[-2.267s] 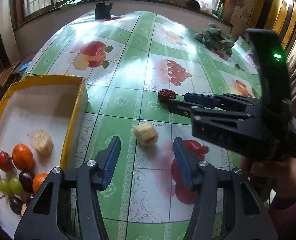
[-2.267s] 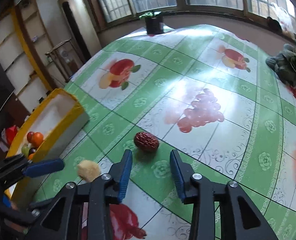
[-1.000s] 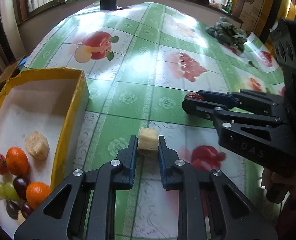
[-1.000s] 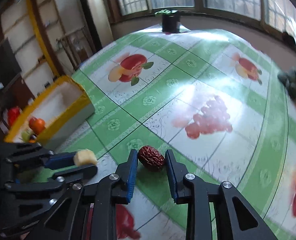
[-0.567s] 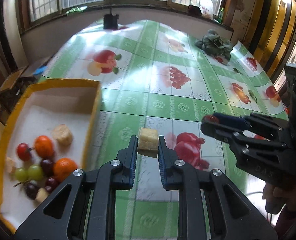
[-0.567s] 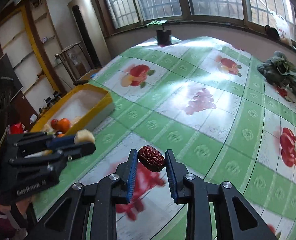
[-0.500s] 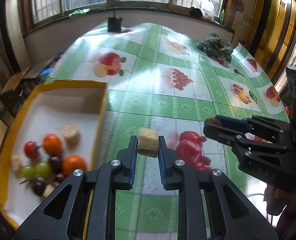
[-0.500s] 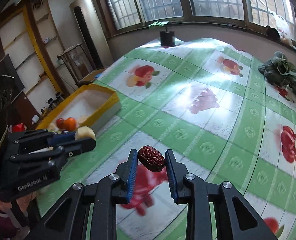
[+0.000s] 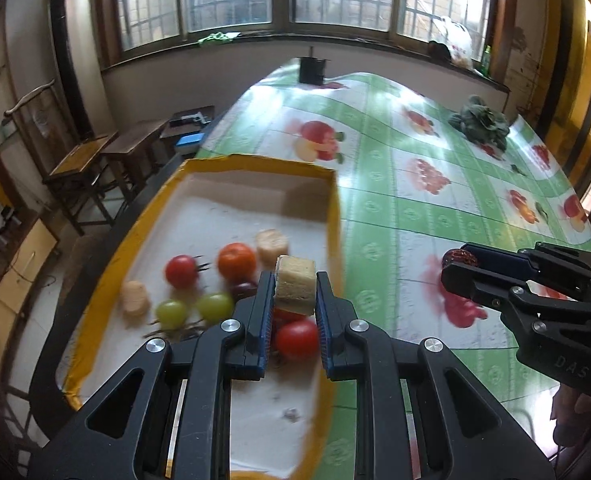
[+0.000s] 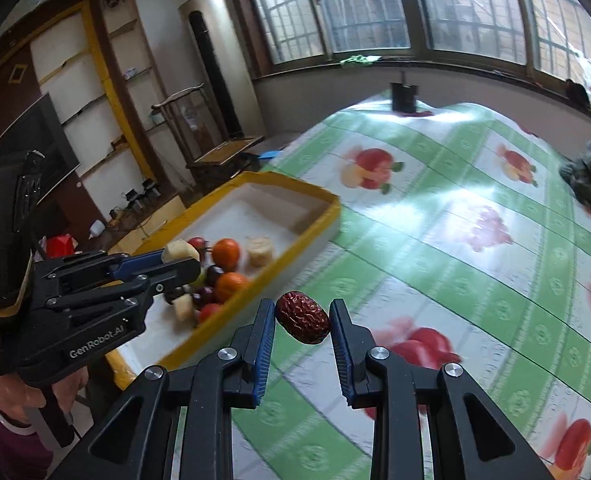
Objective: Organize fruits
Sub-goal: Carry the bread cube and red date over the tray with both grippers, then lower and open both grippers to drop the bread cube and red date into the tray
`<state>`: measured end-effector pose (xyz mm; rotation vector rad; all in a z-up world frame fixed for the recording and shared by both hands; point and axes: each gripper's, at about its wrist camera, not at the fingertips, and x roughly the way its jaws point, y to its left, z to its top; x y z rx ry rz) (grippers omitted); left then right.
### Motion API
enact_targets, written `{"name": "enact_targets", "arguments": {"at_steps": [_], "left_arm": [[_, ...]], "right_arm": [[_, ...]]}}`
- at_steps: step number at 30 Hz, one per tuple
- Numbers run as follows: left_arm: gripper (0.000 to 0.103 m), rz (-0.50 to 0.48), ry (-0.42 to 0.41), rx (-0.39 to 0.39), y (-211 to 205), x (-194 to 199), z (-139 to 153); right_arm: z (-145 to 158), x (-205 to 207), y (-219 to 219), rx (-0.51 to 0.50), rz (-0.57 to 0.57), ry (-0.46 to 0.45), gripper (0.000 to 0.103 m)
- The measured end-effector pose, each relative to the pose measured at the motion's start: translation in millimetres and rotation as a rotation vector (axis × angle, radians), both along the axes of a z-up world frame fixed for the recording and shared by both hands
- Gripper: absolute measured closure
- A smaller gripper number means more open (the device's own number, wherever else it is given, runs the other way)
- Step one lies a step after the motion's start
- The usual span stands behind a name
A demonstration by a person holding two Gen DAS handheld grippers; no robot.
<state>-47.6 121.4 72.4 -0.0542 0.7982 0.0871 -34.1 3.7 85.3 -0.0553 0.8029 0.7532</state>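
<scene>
My left gripper (image 9: 294, 292) is shut on a pale yellow fruit chunk (image 9: 294, 284) and holds it above the right part of the yellow-rimmed box (image 9: 263, 164). The box holds tomatoes (image 9: 181, 271), an orange (image 9: 237, 260), green grapes (image 9: 214, 306) and pale chunks (image 9: 271, 242). My right gripper (image 10: 302, 320) is shut on a dark red date (image 10: 302, 317), in the air over the tablecloth just right of the box (image 10: 295, 190). The date also shows in the left wrist view (image 9: 459, 257), and the chunk shows in the right wrist view (image 10: 179, 249).
The table carries a green and white fruit-print cloth (image 9: 415, 184). A dark leafy bundle (image 9: 480, 123) lies at the far right and a black pot (image 9: 311, 69) at the far end. Wooden chairs (image 9: 91, 160) stand left of the table.
Both grippers closed on their fruit on the table and lifted it. Both have moved left, the left one over the box, the right one nearer the box.
</scene>
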Motion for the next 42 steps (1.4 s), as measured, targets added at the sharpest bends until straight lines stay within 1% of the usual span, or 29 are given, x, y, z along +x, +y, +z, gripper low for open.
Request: {"name": "enact_targets", "arguments": {"at_steps": [10, 15, 18, 22, 26, 30, 34, 35, 37, 39, 41, 42], "left_arm": [[0.084, 0.071, 0.005, -0.011, 39, -11, -8], [0.084, 0.105, 0.009, -0.023, 57, -13, -14], [0.084, 0.122, 0.028, -0.032, 64, -12, -22], [0.084, 0.138, 0.048, -0.034, 67, -9, -31], [0.084, 0.151, 0.059, -0.033, 67, -7, -36], [0.084, 0.161, 0.056, -0.027, 69, -6, -38], [0.084, 0.171, 0.068, -0.032, 70, -5, -44], [0.084, 0.175, 0.068, -0.032, 71, -5, -45], [0.084, 0.197, 0.074, -0.031, 73, -5, -48], [0.080, 0.214, 0.081, -0.024, 75, -6, -50], [0.059, 0.227, 0.079, -0.007, 73, -6, -50], [0.043, 0.233, 0.071, 0.001, 73, -7, -50]], "right_arm": [[3, -5, 56, -0.041, 0.078, -0.015, 0.076], [-2, -2, 79, -0.061, 0.111, -0.008, 0.076], [-8, 2, 94, -0.076, 0.131, -0.003, 0.076], [-20, 13, 112, -0.104, 0.135, 0.007, 0.076], [-30, 26, 123, -0.097, 0.127, 0.031, 0.076], [-37, 31, 137, -0.098, 0.134, 0.034, 0.076], [-48, 31, 152, -0.155, 0.148, 0.032, 0.076], [-49, 31, 152, -0.157, 0.145, 0.020, 0.075], [-48, 31, 151, -0.146, 0.144, 0.028, 0.075], [-46, 32, 147, -0.118, 0.140, 0.050, 0.073], [-42, 31, 141, -0.090, 0.133, 0.059, 0.068], [-40, 28, 137, -0.084, 0.130, 0.058, 0.067]]}}
